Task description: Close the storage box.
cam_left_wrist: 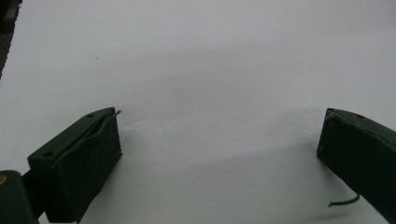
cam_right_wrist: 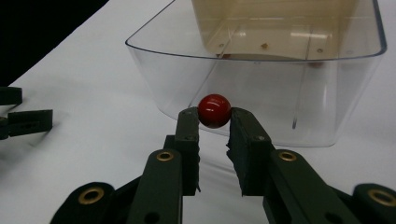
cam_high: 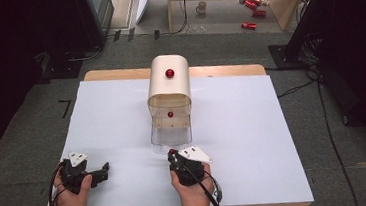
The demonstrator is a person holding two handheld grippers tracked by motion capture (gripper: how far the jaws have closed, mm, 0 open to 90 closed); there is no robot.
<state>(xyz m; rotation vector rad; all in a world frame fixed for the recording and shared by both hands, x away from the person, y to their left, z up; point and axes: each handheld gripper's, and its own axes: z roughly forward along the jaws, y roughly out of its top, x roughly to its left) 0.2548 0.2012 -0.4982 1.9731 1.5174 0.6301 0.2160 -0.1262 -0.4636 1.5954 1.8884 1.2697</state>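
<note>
A: What's in the clear drawer [cam_high: 171, 132]?
B: Nothing I can see. It's pulled out of the beige box [cam_high: 169, 81] mid-desk, toward the near edge.
A: And the ball [cam_right_wrist: 214, 110]?
B: Pinched in the right gripper [cam_right_wrist: 214, 122], just before the drawer's front wall.
A: The left gripper [cam_left_wrist: 219, 140]?
B: Jaws wide apart over bare desk [cam_high: 253, 127], near the front left corner.

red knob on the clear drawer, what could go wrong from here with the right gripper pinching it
1. The right gripper pinches the round red knob only at its fingertips, so it might slip off.
2. The clear drawer already stands well out of the cream cabinet; a further pull might bring it right out or drag the cabinet.
3. The left gripper rests open, away from the cabinet, so nothing steadies it.
</note>
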